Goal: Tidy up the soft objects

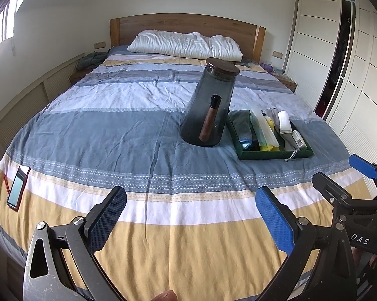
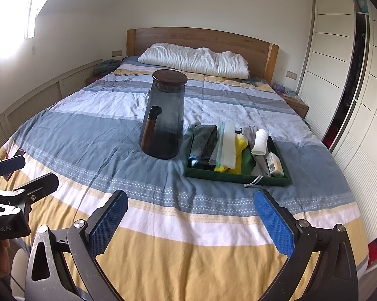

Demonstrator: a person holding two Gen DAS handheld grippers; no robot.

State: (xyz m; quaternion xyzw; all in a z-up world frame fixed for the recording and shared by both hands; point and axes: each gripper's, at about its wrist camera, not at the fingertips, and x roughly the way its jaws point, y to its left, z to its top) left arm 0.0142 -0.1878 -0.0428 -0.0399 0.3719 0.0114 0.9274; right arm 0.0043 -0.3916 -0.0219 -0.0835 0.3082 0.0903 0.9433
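beside the jug (image 2: 163, 118): green tray (image 2: 238, 175), cloths partly hidden under plastic sleeve (image 2: 225, 143)
left gripper (image 1: 191, 222): jaws spread, empty
right gripper (image 2: 191, 222): jaws spread, empty

Both wrist views look from above the bed's foot toward the headboard (image 1: 186, 25), the left view slightly leftward, sharing the green tray (image 2: 236, 176) and smoked jar (image 1: 208, 105).

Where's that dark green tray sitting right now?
The green tray sits on the striped bedspread, right of centre in both views, directly right of the smoky glass jar.
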